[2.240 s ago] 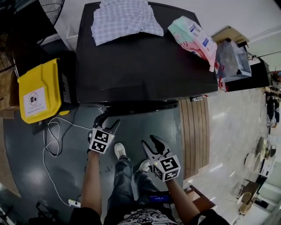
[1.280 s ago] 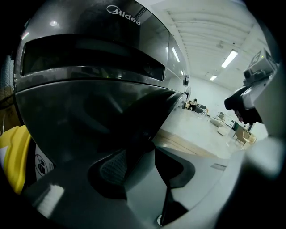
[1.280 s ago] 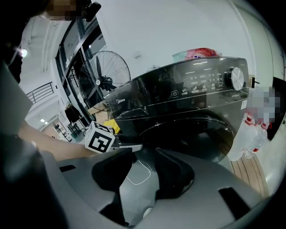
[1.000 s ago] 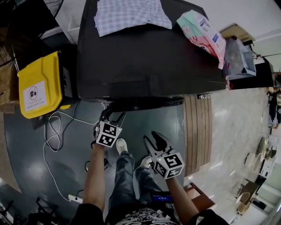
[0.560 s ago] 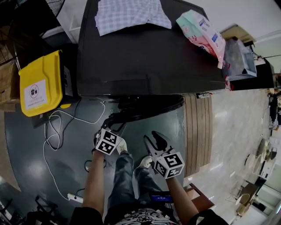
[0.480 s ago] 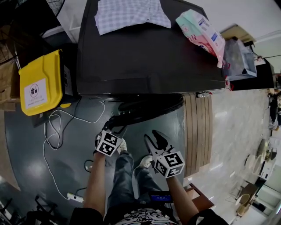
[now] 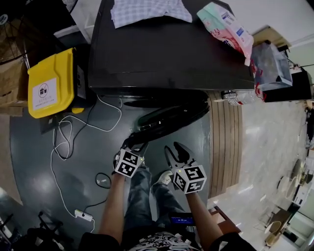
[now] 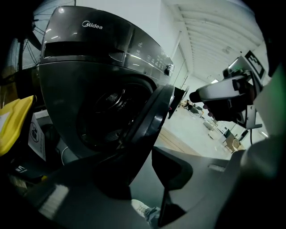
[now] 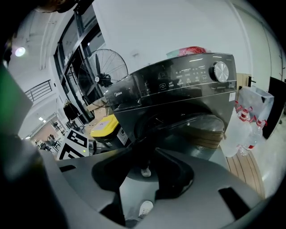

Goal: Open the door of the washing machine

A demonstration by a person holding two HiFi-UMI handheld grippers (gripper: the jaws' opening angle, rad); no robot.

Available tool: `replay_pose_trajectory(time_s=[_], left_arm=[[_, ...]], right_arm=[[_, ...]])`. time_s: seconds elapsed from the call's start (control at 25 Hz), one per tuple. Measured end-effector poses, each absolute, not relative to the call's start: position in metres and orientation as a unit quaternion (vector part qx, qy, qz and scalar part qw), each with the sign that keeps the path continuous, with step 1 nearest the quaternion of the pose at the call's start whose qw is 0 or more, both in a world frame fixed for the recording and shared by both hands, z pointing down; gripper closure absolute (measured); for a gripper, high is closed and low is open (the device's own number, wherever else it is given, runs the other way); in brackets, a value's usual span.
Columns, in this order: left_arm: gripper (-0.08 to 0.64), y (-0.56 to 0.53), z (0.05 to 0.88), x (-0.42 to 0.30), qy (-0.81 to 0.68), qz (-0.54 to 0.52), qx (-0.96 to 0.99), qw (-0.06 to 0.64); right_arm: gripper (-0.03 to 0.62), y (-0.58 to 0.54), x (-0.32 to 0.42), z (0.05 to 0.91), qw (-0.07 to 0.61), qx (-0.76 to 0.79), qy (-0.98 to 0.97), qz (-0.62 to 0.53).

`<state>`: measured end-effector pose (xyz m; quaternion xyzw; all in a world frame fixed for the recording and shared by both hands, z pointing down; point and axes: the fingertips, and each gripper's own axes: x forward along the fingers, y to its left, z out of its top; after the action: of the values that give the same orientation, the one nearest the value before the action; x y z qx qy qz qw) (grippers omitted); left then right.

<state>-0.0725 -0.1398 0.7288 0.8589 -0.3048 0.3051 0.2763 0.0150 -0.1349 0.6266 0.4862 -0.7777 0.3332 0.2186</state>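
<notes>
The dark washing machine fills the space ahead of me, standing on the grey floor. Its round door hangs partly swung out from the front, hinged on the right side as I look down. A yellow bin sits just beside the machine on the left, and a checked cloth lies on the machine's top. My left hand-held gripper is at the free rim of the door with its jaws closing; the rim runs in between them (I see a gap of floor between the rim and the right-hand jaw). My right hand-held gripper hangs beside it, jaws spread, nothing between them.
</notes>
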Motion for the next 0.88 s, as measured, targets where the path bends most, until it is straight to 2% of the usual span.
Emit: replay_pose_trajectory(time_s=[0.88], left_arm=[[0.423, -0.012, 0.731, 0.013, -0.251, 0.326, 0.860, 0.302]], right_arm=[[0.437, -0.048, 0.104, 0.628, 0.198, 0.521, -0.767, 0.319]])
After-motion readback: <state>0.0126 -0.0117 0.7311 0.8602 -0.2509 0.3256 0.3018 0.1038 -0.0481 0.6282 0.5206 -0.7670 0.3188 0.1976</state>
